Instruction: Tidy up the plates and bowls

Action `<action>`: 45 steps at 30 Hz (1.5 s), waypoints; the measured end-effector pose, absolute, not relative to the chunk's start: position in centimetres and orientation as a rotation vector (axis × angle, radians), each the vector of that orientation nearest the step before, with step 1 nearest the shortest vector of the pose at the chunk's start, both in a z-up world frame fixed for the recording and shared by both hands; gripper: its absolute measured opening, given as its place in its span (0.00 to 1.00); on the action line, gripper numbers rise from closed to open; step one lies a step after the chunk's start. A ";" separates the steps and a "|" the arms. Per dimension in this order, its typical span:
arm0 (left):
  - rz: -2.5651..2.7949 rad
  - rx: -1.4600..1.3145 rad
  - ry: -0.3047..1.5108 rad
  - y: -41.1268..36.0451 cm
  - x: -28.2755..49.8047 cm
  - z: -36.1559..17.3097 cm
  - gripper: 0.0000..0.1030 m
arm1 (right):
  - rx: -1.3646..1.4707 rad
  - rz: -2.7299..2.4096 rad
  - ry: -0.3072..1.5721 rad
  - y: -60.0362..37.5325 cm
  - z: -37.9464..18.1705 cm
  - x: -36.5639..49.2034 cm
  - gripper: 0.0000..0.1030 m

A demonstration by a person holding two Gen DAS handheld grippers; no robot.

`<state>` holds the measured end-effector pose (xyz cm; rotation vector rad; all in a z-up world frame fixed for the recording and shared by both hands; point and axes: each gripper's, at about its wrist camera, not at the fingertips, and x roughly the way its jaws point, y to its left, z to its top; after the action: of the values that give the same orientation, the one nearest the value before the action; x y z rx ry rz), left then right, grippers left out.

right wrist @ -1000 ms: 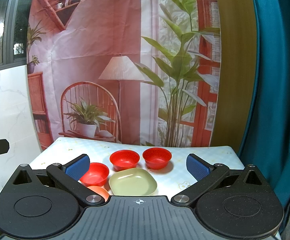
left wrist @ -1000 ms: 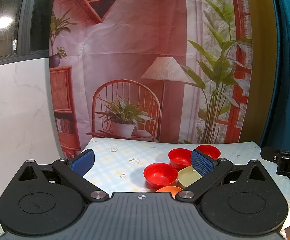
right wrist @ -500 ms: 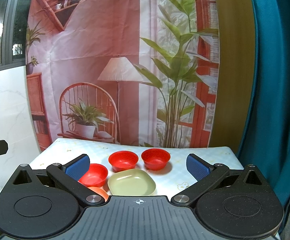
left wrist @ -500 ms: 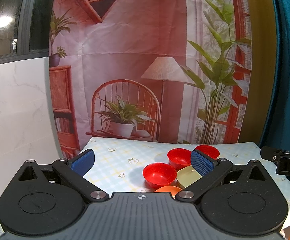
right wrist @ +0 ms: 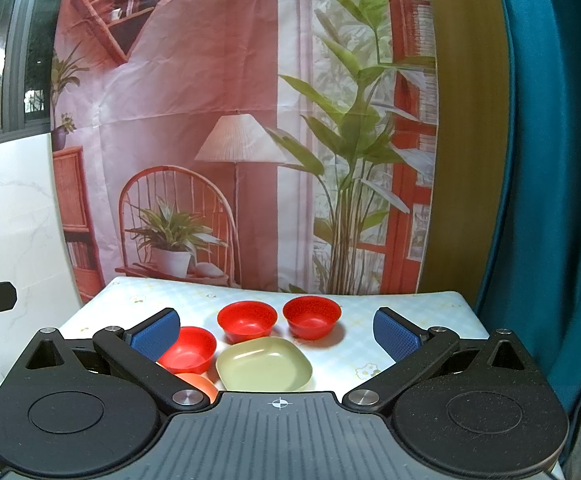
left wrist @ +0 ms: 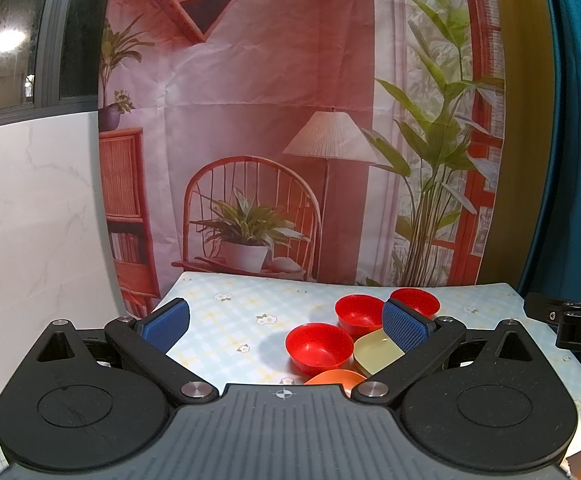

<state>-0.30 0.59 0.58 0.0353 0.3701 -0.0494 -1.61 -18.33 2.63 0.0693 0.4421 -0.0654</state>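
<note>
Your left tool (left wrist: 284, 326) is up off the counter (left wrist: 226, 312), blue pads spread wide, nothing between them. Your right tool (right wrist: 276, 330) is the same: spread wide, empty, hovering at the counter's near edge. Down on the flowered cloth, three red bowls sit in a loose cluster: the back right bowl (right wrist: 311, 317), the back left bowl (right wrist: 247, 321) just beside it, and the nearer left bowl (right wrist: 188, 349) partly behind your right tool's left pad. The pale green square plate (right wrist: 264, 367) lies right in front of the two back bowls, close to the nearer one. An orange dish (right wrist: 200, 384) peeks out at the tool body's edge, mostly hidden. Behind the counter hangs a printed backdrop (right wrist: 210, 120).
</note>
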 end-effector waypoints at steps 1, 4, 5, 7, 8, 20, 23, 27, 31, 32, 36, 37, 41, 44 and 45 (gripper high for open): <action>-0.049 0.036 0.370 0.6 -0.3 0.6 1.00 | 0.069 -0.066 0.443 -18.3 2.7 -1.5 1.00; -0.050 0.037 0.371 0.6 -0.3 0.6 1.00 | 0.070 -0.067 0.446 -18.5 2.5 -1.5 1.00; -0.050 0.038 0.372 0.5 -0.2 0.6 1.00 | 0.071 -0.067 0.447 -18.5 2.6 -1.4 1.00; -0.050 0.038 0.374 0.5 -0.2 0.5 1.00 | 0.072 -0.068 0.446 -18.5 2.6 -1.4 1.00; -0.051 0.038 0.375 0.5 -0.1 0.5 1.00 | 0.072 -0.068 0.445 -18.5 2.5 -1.5 1.00; -0.050 0.036 0.376 0.7 -0.1 0.4 1.00 | 0.073 -0.069 0.443 -18.4 2.5 -1.5 1.00; -0.049 0.034 0.378 0.8 0.0 0.3 1.00 | 0.077 -0.067 0.442 -18.3 2.6 -1.6 1.00; -0.046 0.029 0.386 0.9 0.5 0.0 1.00 | 0.116 -0.048 0.433 -19.2 1.5 -1.6 1.00; -0.023 0.043 0.390 0.7 1.4 -0.6 1.00 | 0.120 -0.028 0.386 -19.6 0.9 -1.5 1.00; -0.014 0.051 0.390 0.5 1.8 -0.8 1.00 | 0.112 -0.024 0.368 -19.7 0.8 -1.4 1.00; 0.015 0.085 0.421 -0.1 3.6 -2.1 1.00 | 0.066 -0.014 0.318 -20.0 -0.3 -0.4 1.00; 0.018 0.093 0.436 -0.3 4.2 -2.6 1.00 | 0.066 -0.014 0.322 -20.1 -0.8 0.0 1.00; 0.040 0.124 0.477 -0.7 6.5 -4.3 1.00 | 0.090 -0.014 0.353 -20.7 -2.7 2.2 1.00; 0.044 0.132 0.502 -0.6 8.1 -5.4 1.00 | 0.096 -0.009 0.390 -21.0 -4.2 4.2 1.00; 0.046 0.135 0.506 -0.6 8.5 -5.8 1.00 | 0.101 -0.004 0.401 -21.1 -4.7 4.8 1.00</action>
<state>8.47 -0.55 -5.82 0.1348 0.5064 0.0461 4.75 -21.09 -4.70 0.1011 0.4011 -0.0037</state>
